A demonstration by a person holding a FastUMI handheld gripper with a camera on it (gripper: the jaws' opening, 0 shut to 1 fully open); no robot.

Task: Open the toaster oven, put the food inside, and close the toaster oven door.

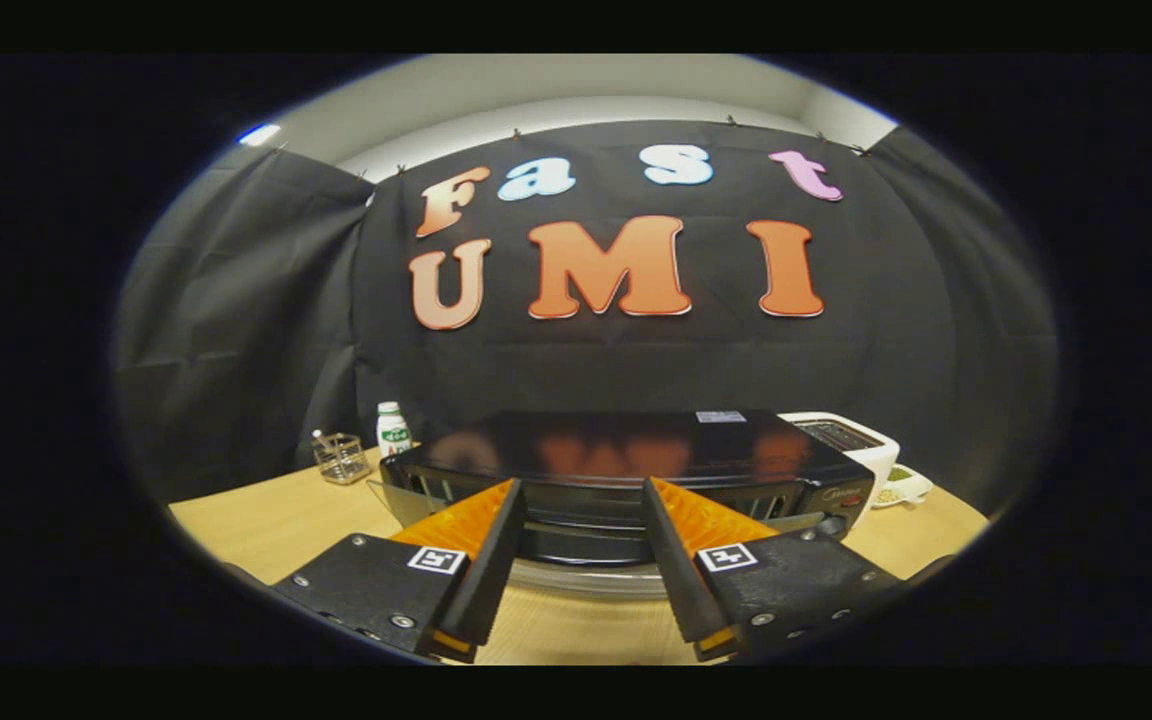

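Gripper view: the gripper is spread wide, holding nothing, its tips just short of the black toaster oven on the wooden table. A silvery rim shows between the fingers. Beyond, a small bottle and clear container; opposite, a white appliance.
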